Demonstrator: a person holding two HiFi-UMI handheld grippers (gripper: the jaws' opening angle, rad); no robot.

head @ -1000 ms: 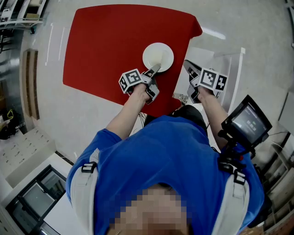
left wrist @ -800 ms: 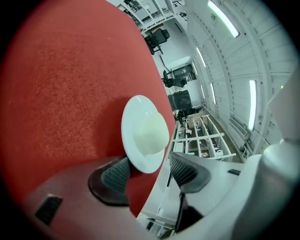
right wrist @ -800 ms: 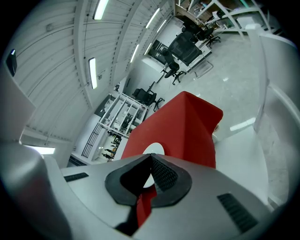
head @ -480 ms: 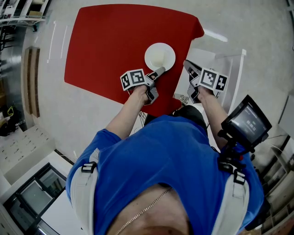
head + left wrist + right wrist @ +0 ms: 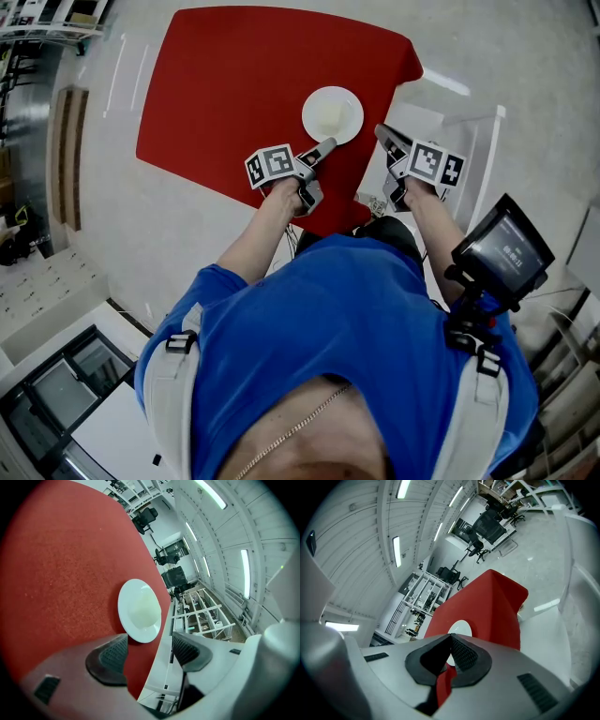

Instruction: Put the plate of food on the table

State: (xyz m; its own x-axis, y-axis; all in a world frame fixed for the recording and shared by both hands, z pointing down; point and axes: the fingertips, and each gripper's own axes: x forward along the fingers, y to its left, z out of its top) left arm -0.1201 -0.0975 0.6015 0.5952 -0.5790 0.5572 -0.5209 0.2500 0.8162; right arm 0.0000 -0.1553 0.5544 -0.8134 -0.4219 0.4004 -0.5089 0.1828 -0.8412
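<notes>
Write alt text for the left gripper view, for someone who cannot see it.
A white plate sits near the edge of a red table, beyond the left gripper, whose jaws have just been opening with nothing between them.

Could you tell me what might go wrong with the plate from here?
The left gripper, whose jaws have just been opening with nothing gripped between them, hovers at the rim of the plate; a careless withdrawal could catch and drag it. The plate sits near the edge of the red table, so a nudge might tip it off.
</notes>
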